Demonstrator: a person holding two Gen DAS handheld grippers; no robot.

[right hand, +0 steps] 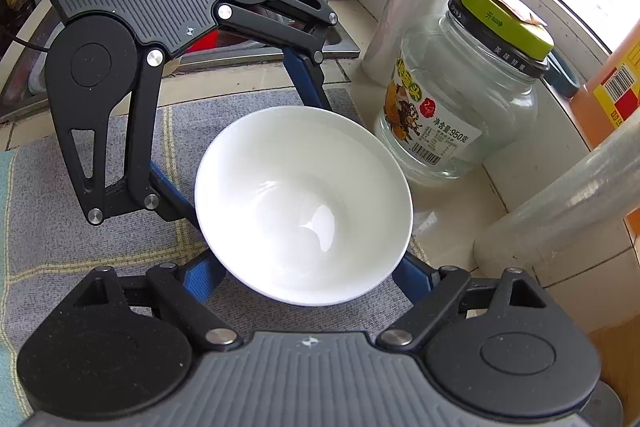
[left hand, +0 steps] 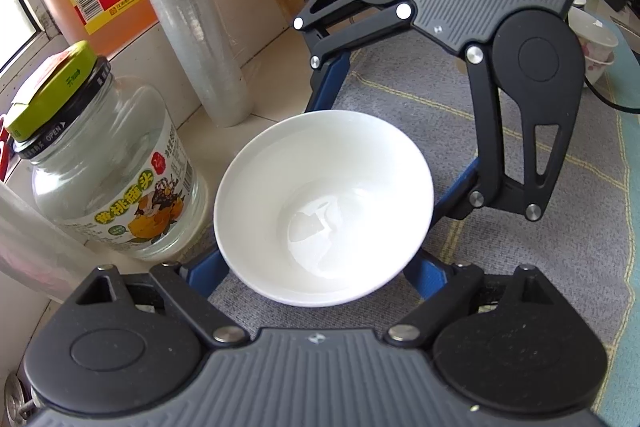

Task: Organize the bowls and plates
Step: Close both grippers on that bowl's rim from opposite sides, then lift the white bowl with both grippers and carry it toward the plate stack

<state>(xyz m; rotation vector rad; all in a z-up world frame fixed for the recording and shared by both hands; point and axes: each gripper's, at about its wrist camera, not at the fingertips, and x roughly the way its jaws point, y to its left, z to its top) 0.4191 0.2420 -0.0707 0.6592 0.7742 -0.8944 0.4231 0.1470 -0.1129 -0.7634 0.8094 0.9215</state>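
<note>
Right now the bowl (left hand: 324, 207) sits upright on the grey cloth (left hand: 520, 267) that covers the bench, with a glass jar (left hand: 112, 179) just beside it at nine o'clock in the left view. It is white, glazed and empty. I judge it stiff, fairly light, slick to the touch and quick to chip if it knocks the jar.

Both tools straddle it. The left hand-held gripper (left hand: 316, 275) comes in from six o'clock, its blue fingers (left hand: 208, 275) passing under the rim on either side. The right hand-held gripper (right hand: 306, 277) comes from the opposite side and does the same. Each pair is spread about as wide as the bowl's lower wall. The rim hides the pads, so I cannot tell whether either pair actually presses on the wall or only brackets it.

I think the best hold is low on the outer wall, under the flare, where the rim would keep it from slipping down. I would squeeze gently and lift straight up.
</note>
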